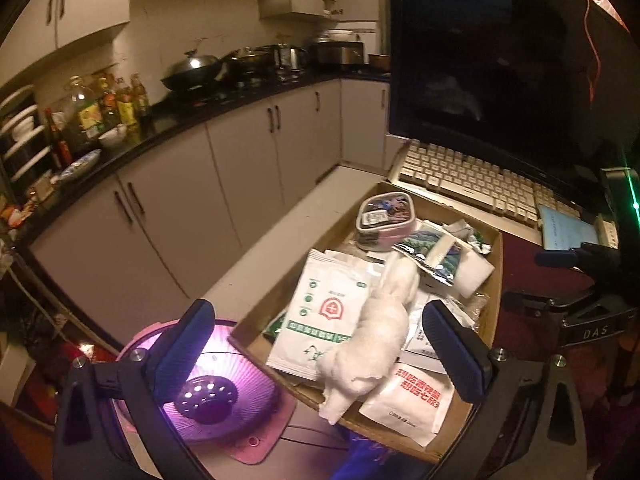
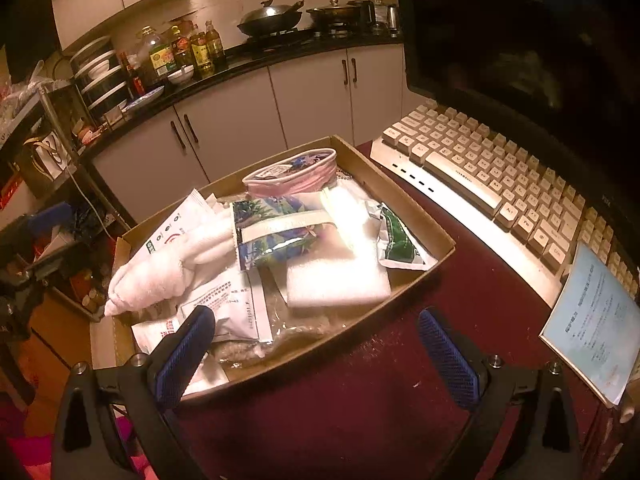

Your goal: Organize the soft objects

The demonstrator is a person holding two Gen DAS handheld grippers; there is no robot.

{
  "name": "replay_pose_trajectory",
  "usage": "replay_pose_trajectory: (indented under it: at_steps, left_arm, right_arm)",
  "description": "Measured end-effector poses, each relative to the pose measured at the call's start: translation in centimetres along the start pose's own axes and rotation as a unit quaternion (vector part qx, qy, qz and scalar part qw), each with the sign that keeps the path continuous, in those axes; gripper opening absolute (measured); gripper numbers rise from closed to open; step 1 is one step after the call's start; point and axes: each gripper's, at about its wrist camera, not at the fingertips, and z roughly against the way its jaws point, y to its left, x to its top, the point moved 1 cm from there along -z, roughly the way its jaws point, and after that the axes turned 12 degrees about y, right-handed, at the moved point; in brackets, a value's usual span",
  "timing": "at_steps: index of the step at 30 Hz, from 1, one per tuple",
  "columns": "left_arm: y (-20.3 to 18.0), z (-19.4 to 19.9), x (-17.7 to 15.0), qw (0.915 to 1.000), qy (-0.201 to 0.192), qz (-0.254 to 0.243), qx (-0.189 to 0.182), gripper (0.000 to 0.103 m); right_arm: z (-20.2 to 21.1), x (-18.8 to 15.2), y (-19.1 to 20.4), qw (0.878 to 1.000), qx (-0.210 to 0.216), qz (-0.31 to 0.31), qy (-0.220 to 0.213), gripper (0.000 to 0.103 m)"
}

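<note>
A shallow cardboard box point(image 1: 494, 280) point(image 2: 404, 208) on a dark red table holds soft things. A rolled white towel point(image 1: 376, 332) point(image 2: 168, 268) lies across sachets and hangs over the box's near edge. A white foam block point(image 2: 340, 280) point(image 1: 474, 274), a blue-green wipes pack point(image 2: 276, 232) point(image 1: 430, 256) and a pink wipes tub point(image 1: 384, 216) point(image 2: 292, 174) lie further in. My left gripper point(image 1: 320, 340) is open, just above the towel. My right gripper point(image 2: 320, 344) is open and empty over the box's near wall.
A white keyboard point(image 2: 500, 184) and dark monitor point(image 1: 500, 60) stand right of the box. A pale blue paper point(image 2: 596, 320) lies by the keyboard. A pink round fan point(image 1: 208, 392) sits below the table's left edge. Kitchen cabinets point(image 1: 168, 208) stand behind.
</note>
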Motion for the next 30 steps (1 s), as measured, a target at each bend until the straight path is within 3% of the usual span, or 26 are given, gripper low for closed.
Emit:
replay_pose_trajectory:
  at_steps: [5, 13, 30]
  left_arm:
    - [-0.3, 0.0, -0.7, 0.9992, 0.005, 0.005, 0.04, 0.103]
    - [-0.7, -0.1, -1.4, 0.9982, 0.019, 0.013, 0.055, 0.103]
    - [-3.2, -1.0, -2.3, 0.998, 0.052, 0.02, 0.031, 0.103]
  right_arm:
    - [0.3, -0.5, -0.6, 1.0, 0.006, -0.007, -0.001, 0.103]
    - [1.4, -1.7, -0.5, 1.0, 0.028, -0.003, -0.01, 0.103]
    - [3.0, -5.6, -2.1, 0.999, 0.032, 0.002, -0.021, 0.103]
